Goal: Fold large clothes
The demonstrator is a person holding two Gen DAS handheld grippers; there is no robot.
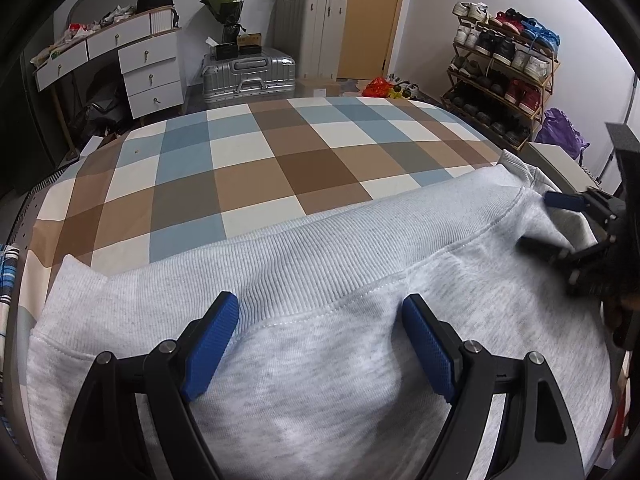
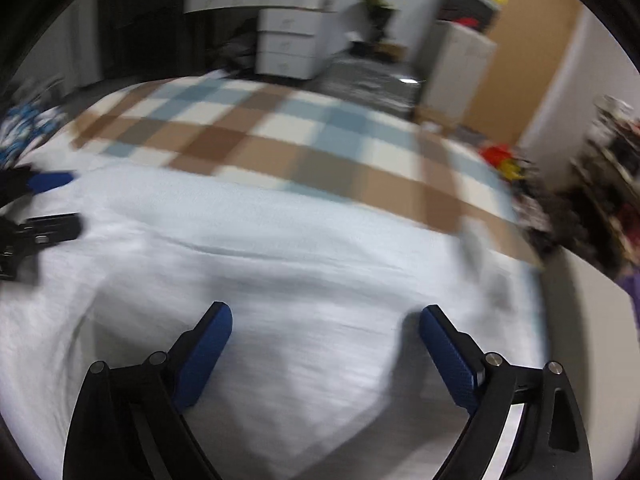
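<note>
Left gripper (image 1: 320,312): jaws wide apart, blue pads (image 1: 212,344) clear of each other, nothing pinched; it hangs tilted down over the grey sweatshirt (image 1: 320,380), whose cloth fills the gap between the fingers without being clamped. Ribbed hem band (image 1: 340,248) runs crosswise just beyond the fingertips. Right gripper (image 2: 326,320): jaws also spread wide, nothing between the pads, over the same sweatshirt; its own view is motion-blurred, so fine detail is unreadable. In the left wrist view the right gripper shows at the far right edge, open, fingers near the right end of the hem band; contact with the cloth cannot be told. Sweatshirt lies spread flat on the checked bed cover (image 1: 260,160), directly below both grippers, hem side away from them. Beyond the bed, ahead of the left gripper: silver suitcase (image 1: 248,76), upright pale suitcase (image 1: 310,24), white drawer unit (image 1: 152,76) ahead-left, shoe rack (image 1: 504,68) ahead-right, wooden door (image 1: 372,16) behind the cases
</note>
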